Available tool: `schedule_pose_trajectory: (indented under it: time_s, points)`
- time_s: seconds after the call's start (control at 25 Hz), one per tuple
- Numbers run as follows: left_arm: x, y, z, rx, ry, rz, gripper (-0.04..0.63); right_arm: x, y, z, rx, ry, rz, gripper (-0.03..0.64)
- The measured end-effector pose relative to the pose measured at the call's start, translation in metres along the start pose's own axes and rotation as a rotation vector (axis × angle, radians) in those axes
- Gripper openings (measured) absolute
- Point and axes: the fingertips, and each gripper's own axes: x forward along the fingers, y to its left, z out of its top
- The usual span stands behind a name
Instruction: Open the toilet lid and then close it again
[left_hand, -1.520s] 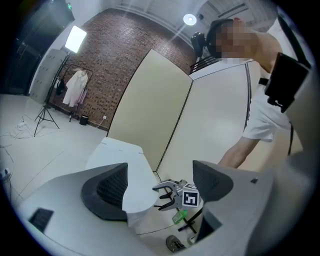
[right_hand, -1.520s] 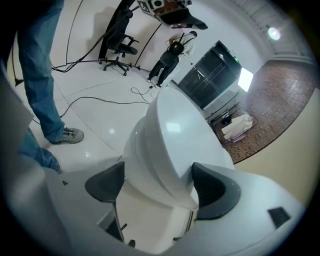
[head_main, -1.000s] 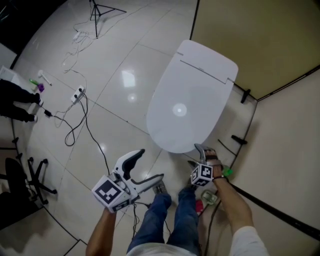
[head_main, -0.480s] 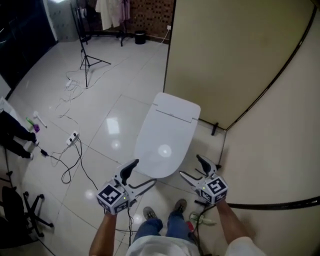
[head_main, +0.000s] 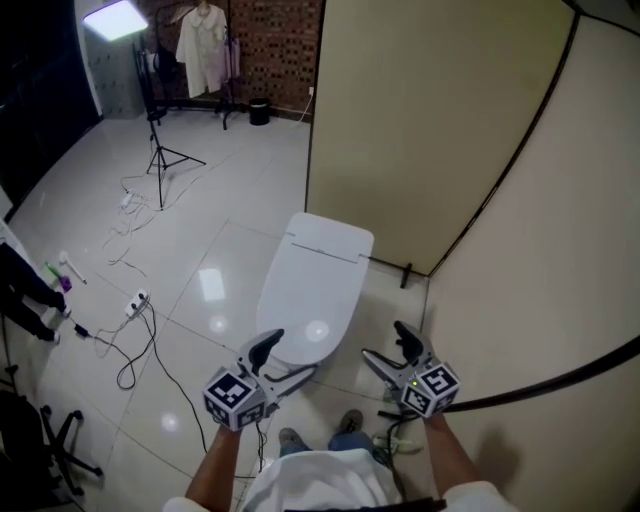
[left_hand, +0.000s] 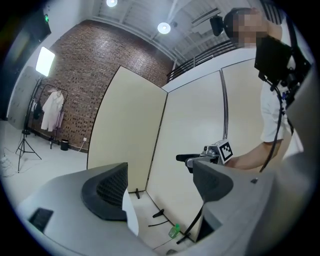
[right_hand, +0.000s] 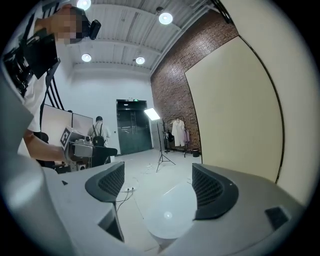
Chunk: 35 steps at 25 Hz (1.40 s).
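1. The toilet lid (head_main: 308, 290) lies shut, flat over the bowl. It is white and glossy, with a bright spot of light reflected near its front end.
2. The toilet stands on the tiled floor (head_main: 200, 240), its back end toward the beige partition panel (head_main: 400, 120).
3. The left gripper (head_main: 288, 357) hovers at the front-left of the lid, close to its rounded front edge, and no contact with it shows.
4. In the left gripper view, the left gripper (left_hand: 160, 182) has its jaws wide apart with nothing between them. Only the corner where two panels meet and a strip of floor show through the gap.
5. The right gripper (head_main: 390, 347) hangs at the front-right of the toilet, beside the rim and clear of it.
6. In the right gripper view, the right gripper (right_hand: 162, 187) has its jaws spread as well and holds nothing. The lid (right_hand: 167, 215) shows beyond the gap, lower down and untouched.
7. A small green bottle (left_hand: 173, 231) stands on the floor near the foot of a panel (its label is too small to read).
8. Well to the left of the toilet, a power strip (head_main: 135, 303) lies on the floor with a black cable looping away from it.
9. Farther back, a tripod stand (head_main: 160, 150) stands on the floor.
10. Against the brick wall, a white garment (head_main: 205, 35) hangs on a rack.
11. The person's shoes (head_main: 292, 438) rest on the floor just in front of the toilet, between the two grippers.
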Motion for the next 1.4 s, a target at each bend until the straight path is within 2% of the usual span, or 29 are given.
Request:
schedule_pose_trajectory:
  time_s: [0.2, 0.36, 0.56, 0.72, 0.88, 1.0, 1.2, 1.4]
  points:
    - [-0.007, 0.001, 0.004, 0.021, 0.031, 0.037, 0.403, -0.004, 0.004, 0.010, -0.013, -0.022, -0.016, 0.425]
    - [-0.012, 0.001, 0.015, 0.011, -0.044, 0.046, 0.403, -0.003, 0.008, 0.011, 0.009, -0.018, -0.020, 0.425]
    - [-0.009, 0.001, 0.014, 0.026, -0.059, 0.043, 0.403, 0.004, -0.001, -0.009, 0.025, 0.036, -0.024, 0.425]
    - [-0.007, 0.010, -0.007, 0.014, -0.010, 0.070, 0.403, 0.020, -0.018, -0.054, 0.202, 0.109, -0.024, 0.425]
    - [0.005, 0.010, -0.029, -0.021, 0.009, 0.085, 0.403, 0.038, -0.042, -0.133, 0.515, 0.216, 0.021, 0.425]
    - [0.023, 0.018, -0.042, -0.031, -0.023, 0.104, 0.403, 0.057, -0.070, -0.200, 0.721, 0.282, 0.016, 0.425]
    - [0.051, 0.045, -0.081, -0.063, -0.040, 0.181, 0.403, 0.097, -0.108, -0.314, 0.899, 0.374, -0.009, 0.425]
    - [0.064, 0.065, -0.117, -0.110, -0.029, 0.205, 0.403, 0.150, -0.119, -0.385, 1.058, 0.385, -0.034, 0.425]
